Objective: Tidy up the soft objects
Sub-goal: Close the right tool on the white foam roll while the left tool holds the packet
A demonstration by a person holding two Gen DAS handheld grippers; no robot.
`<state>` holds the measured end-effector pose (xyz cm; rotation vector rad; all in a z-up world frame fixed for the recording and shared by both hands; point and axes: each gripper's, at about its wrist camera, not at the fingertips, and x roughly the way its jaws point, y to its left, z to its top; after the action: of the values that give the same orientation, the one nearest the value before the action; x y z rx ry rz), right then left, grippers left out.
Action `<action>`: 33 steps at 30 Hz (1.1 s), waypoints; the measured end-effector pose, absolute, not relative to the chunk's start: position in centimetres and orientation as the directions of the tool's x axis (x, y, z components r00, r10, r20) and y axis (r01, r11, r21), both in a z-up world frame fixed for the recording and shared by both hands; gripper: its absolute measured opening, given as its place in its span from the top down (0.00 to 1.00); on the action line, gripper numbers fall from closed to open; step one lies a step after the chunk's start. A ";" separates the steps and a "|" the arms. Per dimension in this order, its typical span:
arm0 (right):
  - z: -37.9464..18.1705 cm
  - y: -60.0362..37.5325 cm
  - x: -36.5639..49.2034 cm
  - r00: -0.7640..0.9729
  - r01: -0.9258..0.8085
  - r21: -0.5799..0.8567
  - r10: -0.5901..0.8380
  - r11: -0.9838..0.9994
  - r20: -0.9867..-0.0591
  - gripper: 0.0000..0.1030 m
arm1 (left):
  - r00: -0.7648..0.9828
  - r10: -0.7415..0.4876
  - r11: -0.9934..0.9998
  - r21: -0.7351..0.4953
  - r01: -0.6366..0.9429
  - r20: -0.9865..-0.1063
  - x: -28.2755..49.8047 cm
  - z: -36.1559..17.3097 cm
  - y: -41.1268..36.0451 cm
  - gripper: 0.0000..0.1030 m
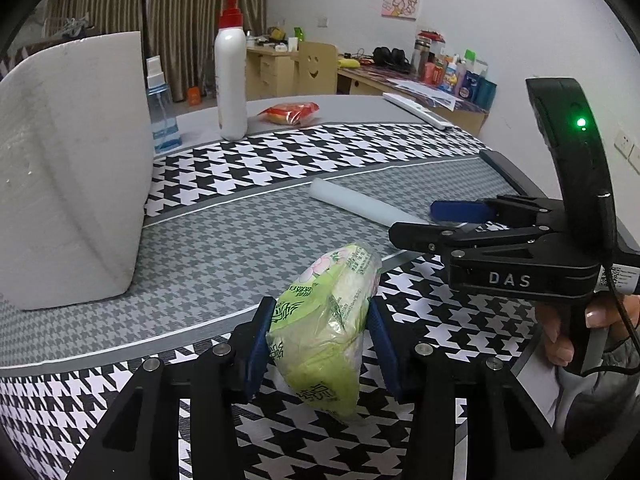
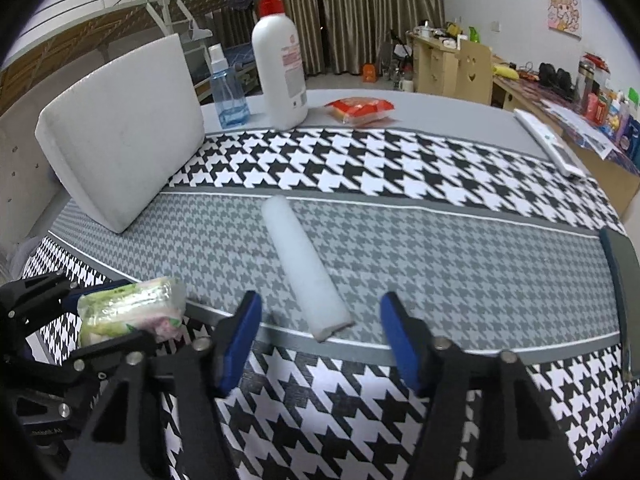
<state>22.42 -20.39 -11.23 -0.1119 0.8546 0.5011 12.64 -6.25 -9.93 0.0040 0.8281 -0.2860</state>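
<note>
**Operator:** What is each gripper doing at this point, and why?

**Guide:** Your left gripper (image 1: pixel 320 344) has its fingers pinching the green tissue pack (image 1: pixel 326 328) across its narrow sides. The wrapper dents slightly at the blue pads, which suggests a light clamp suited to a soft item. The pack is held clear of the cloth, tilted with its far end up, over the near black-and-white band. Your right gripper (image 2: pixel 320 332) has its fingers spread with nothing between them. They straddle the line of the white foam roll (image 2: pixel 302 264), and the roll's near end lies just ahead of the tips. No contact is visible. That alignment reads as preparation for a grasp at the near end.

**Operator:** Where do the other soft items sit?

**Guide:** The white foam block (image 2: pixel 120 128) leans at the left on the grey band, well apart from the roll. A red snack packet (image 2: pixel 358 110) lies on the bare grey strip at the far side, near the pump bottle (image 2: pixel 280 68) and the blue spray bottle (image 2: pixel 228 92).

**Operator:** Describe the surface and the room.

**Guide:** The desk (image 2: pixel 440 104) carries a houndstooth cloth (image 2: pixel 400 168) in bold and fine bands. Behind it you have striped curtains, a cluttered wooden side desk and a metal bunk frame.
</note>
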 end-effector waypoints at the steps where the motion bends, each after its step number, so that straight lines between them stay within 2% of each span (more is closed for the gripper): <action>1: -11.3 -20.3 22.5 0.543 -0.468 0.102 0.377 0.878 -0.751 0.43 | 0.641 -0.248 0.962 -0.108 0.250 -0.726 12.6 -9.9 -6.1 0.53; 6: -11.3 -20.0 22.8 0.544 -0.473 0.092 0.373 0.876 -0.751 0.48 | 0.644 -0.253 0.961 -0.114 0.250 -0.722 12.5 -9.9 -5.8 0.53; 9: -11.3 -19.7 22.7 0.544 -0.486 0.077 0.370 0.871 -0.753 0.57 | 0.646 -0.252 0.963 -0.118 0.244 -0.720 12.5 -9.8 -5.7 0.53; 14: -11.4 -19.3 22.9 0.544 -0.489 0.069 0.366 0.870 -0.755 0.58 | 0.651 -0.253 0.963 -0.120 0.242 -0.715 12.3 -9.7 -5.4 0.53; 20: -11.4 -19.4 23.1 0.547 -0.484 0.071 0.365 0.872 -0.754 0.75 | 0.656 -0.257 0.962 -0.121 0.246 -0.709 12.2 -9.5 -5.3 0.53; 24: -11.2 -19.5 22.8 0.552 -0.485 0.071 0.368 0.872 -0.748 0.81 | 0.657 -0.258 0.962 -0.122 0.246 -0.708 12.1 -9.5 -5.2 0.53; 33: -10.3 -19.4 21.8 0.572 -0.492 0.081 0.392 0.867 -0.720 0.84 | 0.669 -0.252 0.964 -0.124 0.233 -0.699 11.7 -9.2 -4.6 0.53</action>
<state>21.82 -19.39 -10.27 -0.1342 0.8098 0.5204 11.67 -4.61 -9.22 -0.0244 0.7914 -0.2734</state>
